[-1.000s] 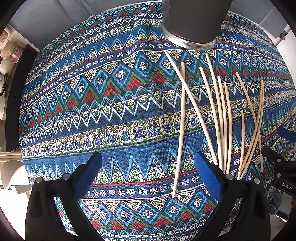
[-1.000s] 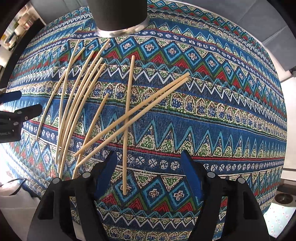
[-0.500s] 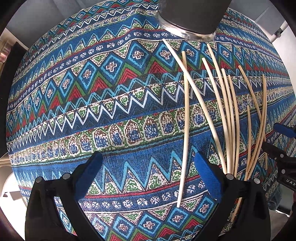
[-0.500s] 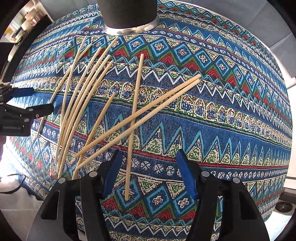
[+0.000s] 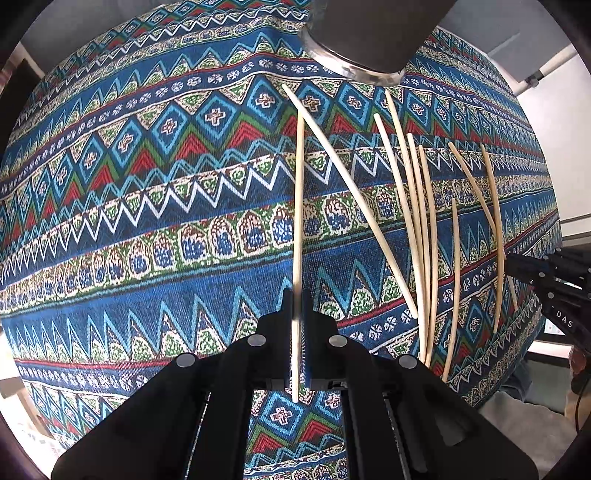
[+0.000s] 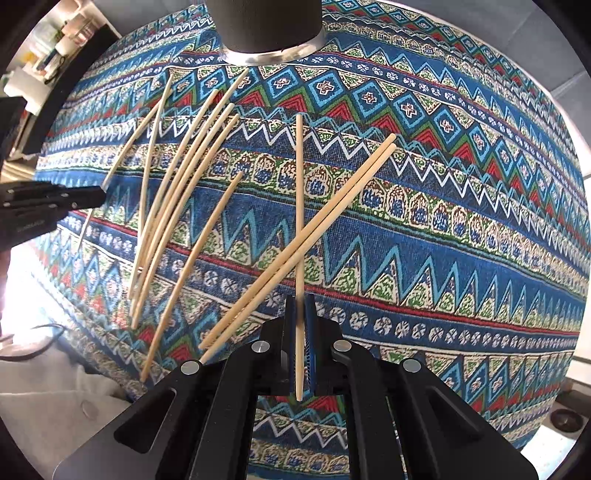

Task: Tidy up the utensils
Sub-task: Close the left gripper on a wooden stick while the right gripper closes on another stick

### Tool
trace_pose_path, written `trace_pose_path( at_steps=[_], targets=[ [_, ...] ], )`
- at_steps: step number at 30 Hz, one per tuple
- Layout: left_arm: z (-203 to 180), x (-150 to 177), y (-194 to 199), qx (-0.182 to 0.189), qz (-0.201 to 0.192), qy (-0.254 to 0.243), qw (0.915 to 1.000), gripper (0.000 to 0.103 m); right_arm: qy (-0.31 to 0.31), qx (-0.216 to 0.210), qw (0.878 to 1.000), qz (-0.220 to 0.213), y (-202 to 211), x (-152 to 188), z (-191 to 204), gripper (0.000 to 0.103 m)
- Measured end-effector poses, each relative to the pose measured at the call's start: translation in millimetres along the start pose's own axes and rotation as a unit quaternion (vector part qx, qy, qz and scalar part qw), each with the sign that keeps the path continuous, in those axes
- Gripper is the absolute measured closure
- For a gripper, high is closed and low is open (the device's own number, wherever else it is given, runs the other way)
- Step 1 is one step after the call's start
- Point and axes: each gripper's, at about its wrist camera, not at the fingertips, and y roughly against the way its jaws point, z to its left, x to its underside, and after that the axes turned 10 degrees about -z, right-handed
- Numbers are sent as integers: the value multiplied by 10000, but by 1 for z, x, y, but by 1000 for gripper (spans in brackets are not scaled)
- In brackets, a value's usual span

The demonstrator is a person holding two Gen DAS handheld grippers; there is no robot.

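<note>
Hand-held gripper (image 5: 297, 306) over chopstick (image 5: 297, 206) end

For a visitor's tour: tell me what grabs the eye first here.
The bright patterned tablecloth fills both views, strewn with pale wooden chopsticks. Each gripper has just closed on one chopstick: the left gripper and the right gripper, both near the table's front edge. A dark cylindrical holder stands at the far side.

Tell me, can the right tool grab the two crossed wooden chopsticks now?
Probably not yet: the right tool is already shut on a single wooden chopstick lying over those two wooden chopsticks.
</note>
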Motion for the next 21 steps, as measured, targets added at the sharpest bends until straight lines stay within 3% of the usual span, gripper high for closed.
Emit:
trace_pose_path(
  at_steps=[7,21],
  targets=[
    [6,24,27,108,-79,206,9997,99,-984,-1135,9886,63,26,6,-5,98],
    [25,38,98,448,-392,402,9974,99,-1182,-1403,9829,-172,64,24,-3,98]
  ],
)
